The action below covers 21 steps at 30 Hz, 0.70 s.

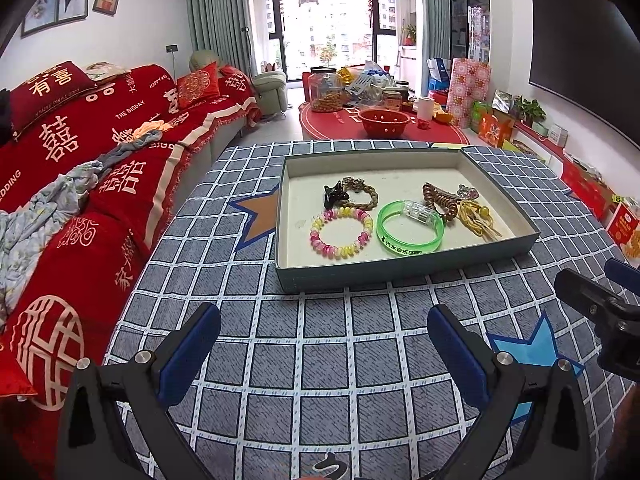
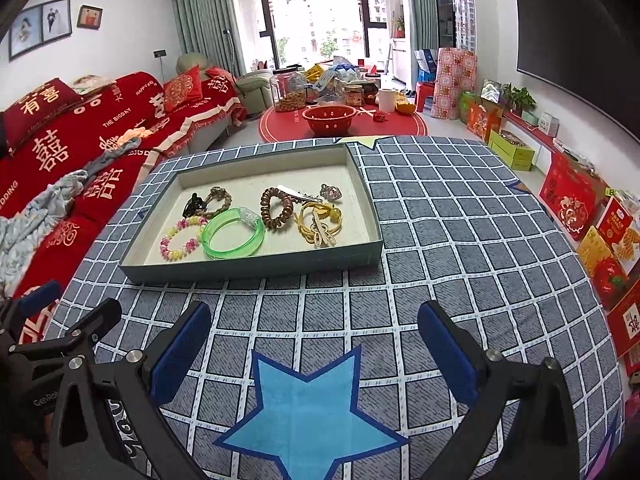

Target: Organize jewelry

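A shallow teal box (image 1: 400,270) (image 2: 256,269) lies on the checked table and holds the jewelry: a pink-and-yellow bead bracelet (image 1: 341,233) (image 2: 183,239), a green bangle (image 1: 410,229) (image 2: 233,233), a black claw clip (image 1: 334,195) (image 2: 192,204) by a braided gold bracelet (image 1: 362,193), a brown coil tie (image 1: 439,201) (image 2: 276,208), a yellow cord piece (image 1: 478,216) (image 2: 320,222) and a silver charm (image 2: 330,192). My left gripper (image 1: 324,344) and right gripper (image 2: 314,342) are both open and empty, on the near side of the box above the cloth.
A red sofa (image 1: 80,152) runs along the left of the table. Gift boxes (image 2: 592,216) line the floor at the right. A low round red table (image 1: 384,124) with a red bowl and jars stands beyond the far edge.
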{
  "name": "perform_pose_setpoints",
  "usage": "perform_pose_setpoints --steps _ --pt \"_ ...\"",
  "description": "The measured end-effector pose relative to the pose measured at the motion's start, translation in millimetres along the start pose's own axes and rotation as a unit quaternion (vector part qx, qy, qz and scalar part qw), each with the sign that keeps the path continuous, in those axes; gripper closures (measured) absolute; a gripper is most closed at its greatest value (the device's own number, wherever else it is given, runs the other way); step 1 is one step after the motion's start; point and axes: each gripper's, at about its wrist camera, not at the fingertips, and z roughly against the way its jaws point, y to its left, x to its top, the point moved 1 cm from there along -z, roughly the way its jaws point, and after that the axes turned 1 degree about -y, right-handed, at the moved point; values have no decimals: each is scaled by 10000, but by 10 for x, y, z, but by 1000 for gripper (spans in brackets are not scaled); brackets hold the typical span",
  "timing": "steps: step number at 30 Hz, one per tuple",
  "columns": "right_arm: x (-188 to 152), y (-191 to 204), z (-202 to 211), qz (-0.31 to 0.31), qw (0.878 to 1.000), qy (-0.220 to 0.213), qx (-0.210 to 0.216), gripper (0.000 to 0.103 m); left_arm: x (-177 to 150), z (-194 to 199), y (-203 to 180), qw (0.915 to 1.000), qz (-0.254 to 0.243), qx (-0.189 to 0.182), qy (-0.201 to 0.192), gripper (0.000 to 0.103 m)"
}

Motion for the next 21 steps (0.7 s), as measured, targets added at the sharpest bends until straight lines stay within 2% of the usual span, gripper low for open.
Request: perform_pose_setpoints --steps 21 --pt "18 12 40 7 10000 -17 -2 0 10 125 -36 10000 3 -43 13 0"
